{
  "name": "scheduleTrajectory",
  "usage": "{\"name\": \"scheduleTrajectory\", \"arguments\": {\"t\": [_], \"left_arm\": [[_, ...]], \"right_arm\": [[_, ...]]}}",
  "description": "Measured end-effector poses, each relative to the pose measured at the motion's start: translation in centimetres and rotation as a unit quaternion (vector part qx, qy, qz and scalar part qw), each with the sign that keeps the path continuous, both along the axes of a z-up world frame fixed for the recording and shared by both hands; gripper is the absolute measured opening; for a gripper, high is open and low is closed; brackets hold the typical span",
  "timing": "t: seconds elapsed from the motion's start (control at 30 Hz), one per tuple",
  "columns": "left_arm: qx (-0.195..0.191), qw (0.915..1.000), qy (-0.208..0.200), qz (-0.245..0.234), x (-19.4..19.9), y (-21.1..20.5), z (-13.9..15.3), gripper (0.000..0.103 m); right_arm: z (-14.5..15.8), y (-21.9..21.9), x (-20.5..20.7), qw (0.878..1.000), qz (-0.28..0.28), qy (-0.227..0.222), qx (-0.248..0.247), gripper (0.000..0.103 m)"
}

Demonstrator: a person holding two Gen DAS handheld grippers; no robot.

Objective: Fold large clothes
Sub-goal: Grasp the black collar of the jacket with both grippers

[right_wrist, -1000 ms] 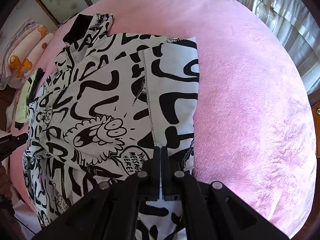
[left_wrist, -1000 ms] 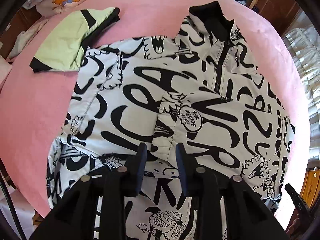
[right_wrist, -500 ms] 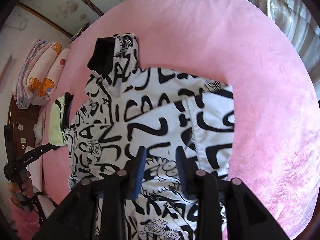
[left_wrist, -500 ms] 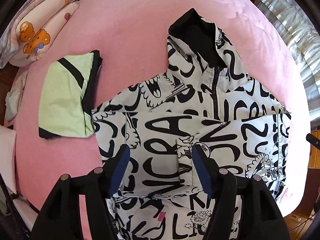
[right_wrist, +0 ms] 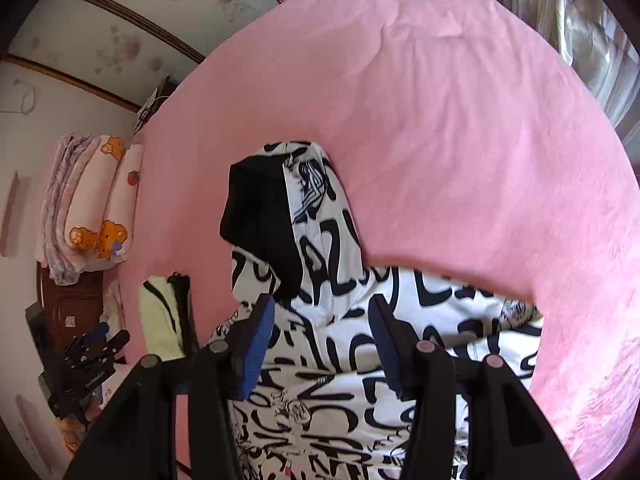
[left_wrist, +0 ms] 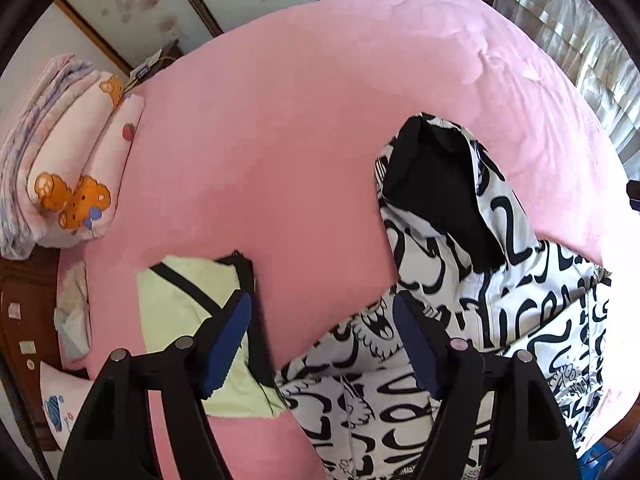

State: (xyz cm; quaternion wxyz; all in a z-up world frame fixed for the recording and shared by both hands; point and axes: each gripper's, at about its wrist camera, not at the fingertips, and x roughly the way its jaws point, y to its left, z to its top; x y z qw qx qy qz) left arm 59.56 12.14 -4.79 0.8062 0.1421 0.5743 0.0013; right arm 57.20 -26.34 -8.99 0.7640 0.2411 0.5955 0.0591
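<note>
On my left wrist view, the left gripper hangs above the pink bed with its jaws spread wide and opening; nothing sits between the 2 blue pads, only bedding far below. The black-and-white printed jacket lies flat on the bed at the lower right of this view, its black-lined hood pointing away from me toward the middle of the bed. A folded yellow-green garment with black trim lies on the bed just left of the jacket, partly hidden behind my left finger. A roll of bear-print bedding rests at the bed's far left edge, beside a brown wooden cabinet.

On my right wrist view, the right gripper also hangs over the jacket, jaws moderately apart and opening, holding nothing; the cloth lies below them, not pinched. The hood lies straight ahead of the fingers. The yellow-green garment shows to the left, and my left gripper appears at the lower left edge.
</note>
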Motion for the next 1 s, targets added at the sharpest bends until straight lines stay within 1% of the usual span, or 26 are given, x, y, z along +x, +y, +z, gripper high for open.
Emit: {"name": "scheduleTrajectory", "arguments": {"t": [0.03, 0.07, 0.13, 0.17, 0.2, 0.23, 0.27, 0.33, 0.4, 0.47, 0.57, 0.63, 0.73, 0.8, 0.83, 0.87, 0.93, 1.0], "left_arm": [[0.001, 0.9999, -0.014, -0.005, 1.4, -0.3, 0.0, 0.083], [-0.002, 0.9995, -0.029, -0.011, 2.9, -0.5, -0.1, 0.087], [-0.010, 0.9982, -0.053, -0.026, 5.4, -1.2, -0.6, 0.088], [-0.019, 0.9972, -0.064, -0.034, 6.6, -1.5, -1.0, 0.088], [-0.023, 0.9963, -0.073, -0.040, 7.7, -1.8, -1.5, 0.088], [-0.026, 0.9954, -0.084, -0.038, 8.8, -1.9, -2.1, 0.088], [-0.028, 0.9944, -0.096, -0.033, 9.5, -1.9, -2.7, 0.088], [-0.045, 0.9911, -0.124, -0.018, 11.1, -1.6, -4.2, 0.088], [-0.069, 0.9885, -0.134, 0.000, 12.5, -0.9, -6.2, 0.088], [-0.092, 0.9861, -0.135, 0.028, 14.1, 0.2, -8.7, 0.088], [-0.119, 0.9813, -0.139, 0.059, 15.4, 1.9, -12.6, 0.088], [-0.134, 0.9797, -0.133, 0.067, 16.0, 2.7, -15.4, 0.088], [-0.150, 0.9804, -0.112, 0.064, 16.8, 3.2, -19.3, 0.088], [-0.166, 0.9790, -0.103, 0.058, 17.2, 3.0, -21.5, 0.088], [-0.181, 0.9775, -0.096, 0.051, 17.5, 2.9, -22.5, 0.086], [-0.198, 0.9751, -0.090, 0.042, 17.8, 2.6, -23.5, 0.080], [-0.232, 0.9693, -0.077, 0.028, 18.3, 1.8, -25.1, 0.074], [-0.263, 0.9633, -0.052, 0.010, 19.0, 0.6, -26.7, 0.071]], "right_arm": [[0.0, 0.3, 1.3, 1.000, -0.001, -0.003, -0.007, 0.053], [-0.1, 0.7, 2.5, 1.000, 0.001, -0.007, -0.010, 0.054], [-0.6, 1.8, 5.0, 1.000, 0.015, -0.013, -0.024, 0.054], [-1.0, 2.4, 6.1, 0.999, 0.023, -0.015, -0.041, 0.054], [-1.5, 3.1, 7.2, 0.998, 0.031, -0.020, -0.059, 0.054], [-2.2, 3.6, 8.0, 0.997, 0.036, -0.024, -0.064, 0.054], [-2.9, 4.0, 8.9, 0.997, 0.040, -0.029, -0.060, 0.054], [-4.5, 4.6, 10.4, 0.997, 0.041, -0.046, -0.040, 0.054], [-6.1, 4.8, 11.8, 0.997, 0.038, -0.066, -0.019, 0.054], [-7.6, 5.1, 13.0, 0.995, 0.037, -0.089, -0.016, 0.054], [-10.0, 5.7, 14.3, 0.989, 0.055, -0.135, -0.031, 0.054], [-11.6, 5.6, 15.0, 0.985, 0.055, -0.156, -0.040, 0.054], [-14.7, 5.5, 16.2, 0.985, 0.062, -0.158, -0.027, 0.054], [-16.8, 5.5, 17.1, 0.986, 0.069, -0.151, -0.016, 0.054], [-17.8, 5.6, 17.5, 0.987, 0.072, -0.145, -0.010, 0.054], [-18.8, 5.7, 17.8, 0.987, 0.078, -0.138, -0.005, 0.054], [-20.4, 6.2, 18.4, 0.987, 0.096, -0.132, 0.002, 0.054], [-21.6, 6.6, 18.8, 0.986, 0.105, -0.133, 0.007, 0.053]]}}
